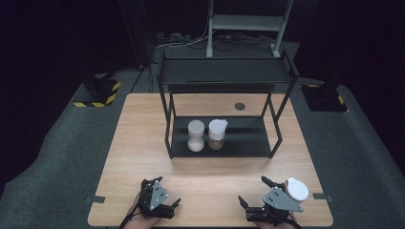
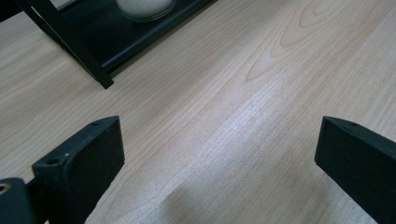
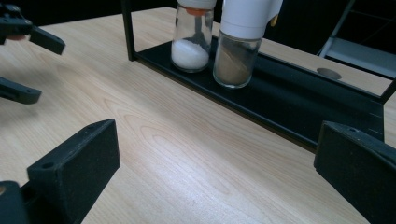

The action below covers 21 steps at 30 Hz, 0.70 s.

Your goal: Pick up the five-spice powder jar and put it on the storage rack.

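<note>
We see two lidded glass jars standing side by side, just apart, on the lower shelf of a black metal rack set at the middle of the tabletop. The left jar has a white lid and holds a white granular fill in its lower part; in the right gripper view its upper part looks clear. The right jar carries a taller white cap with a spout-like lip and holds a brown powder that fills most of its glass body. The left gripper rests at the near edge of the tabletop, its jaws spread wide and holding nothing; the left gripper view shows bare wood between them. The right gripper rests at the near right, likewise spread and empty, well apart from both jars, with a round white part on its top. The tabletop is pale wood grain with a small dark round inset behind the rack. We note grey carpet around it, yellow-and-black striped bases at the sides, and a grey metal frame in the dark background.
</note>
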Each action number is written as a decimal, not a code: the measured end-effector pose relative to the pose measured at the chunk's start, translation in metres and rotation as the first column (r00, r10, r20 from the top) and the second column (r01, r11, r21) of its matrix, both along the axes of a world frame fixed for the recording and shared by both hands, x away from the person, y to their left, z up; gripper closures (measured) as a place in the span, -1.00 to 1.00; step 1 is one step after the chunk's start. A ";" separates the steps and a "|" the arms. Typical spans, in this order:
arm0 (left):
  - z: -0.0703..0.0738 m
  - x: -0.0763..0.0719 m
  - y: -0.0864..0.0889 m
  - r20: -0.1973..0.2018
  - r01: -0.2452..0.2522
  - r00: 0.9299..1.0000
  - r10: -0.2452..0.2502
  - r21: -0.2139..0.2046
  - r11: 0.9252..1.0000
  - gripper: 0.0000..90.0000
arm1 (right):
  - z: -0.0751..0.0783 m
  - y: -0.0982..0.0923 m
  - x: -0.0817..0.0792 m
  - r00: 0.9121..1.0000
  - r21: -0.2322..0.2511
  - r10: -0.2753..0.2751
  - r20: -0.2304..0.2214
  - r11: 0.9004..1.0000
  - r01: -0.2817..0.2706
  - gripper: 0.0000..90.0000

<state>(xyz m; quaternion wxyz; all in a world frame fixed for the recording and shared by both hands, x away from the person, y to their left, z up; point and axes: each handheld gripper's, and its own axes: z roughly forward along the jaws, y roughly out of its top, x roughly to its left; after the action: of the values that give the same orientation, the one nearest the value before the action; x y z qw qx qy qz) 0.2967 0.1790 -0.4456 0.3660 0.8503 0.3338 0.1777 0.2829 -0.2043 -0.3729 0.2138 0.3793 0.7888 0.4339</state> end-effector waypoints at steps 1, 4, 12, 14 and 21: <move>0.000 0.000 0.000 0.000 0.000 1.000 0.000 0.000 1.000 -0.96 | 0.002 -0.001 0.000 1.000 0.008 -0.001 0.000 1.000 0.001 -1.00; 0.000 0.000 0.000 -0.001 -0.001 1.000 0.001 -0.003 1.000 -0.96 | 0.007 -0.003 -0.002 1.000 0.015 -0.004 0.011 1.000 0.004 -1.00; 0.000 0.000 0.000 -0.001 0.001 1.000 -0.001 -0.005 1.000 -0.96 | 0.020 -0.009 -0.007 0.999 0.023 -0.007 0.037 1.000 0.006 -1.00; 0.000 0.000 0.000 -0.001 0.002 1.000 -0.002 -0.005 1.000 -0.96 | 0.022 -0.012 -0.007 0.999 0.025 -0.013 0.040 1.000 0.012 -1.00; 0.000 0.000 0.001 -0.001 0.002 1.000 -0.002 -0.008 1.000 -0.96 | 0.029 -0.022 -0.008 0.998 0.034 -0.034 0.053 0.999 0.032 -1.00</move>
<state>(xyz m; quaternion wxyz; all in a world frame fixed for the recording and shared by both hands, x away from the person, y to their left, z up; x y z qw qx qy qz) 0.2968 0.1796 -0.4455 0.3692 0.8494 0.3339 0.1755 0.2748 -0.2265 -0.3434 0.2356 0.3841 0.7691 0.4532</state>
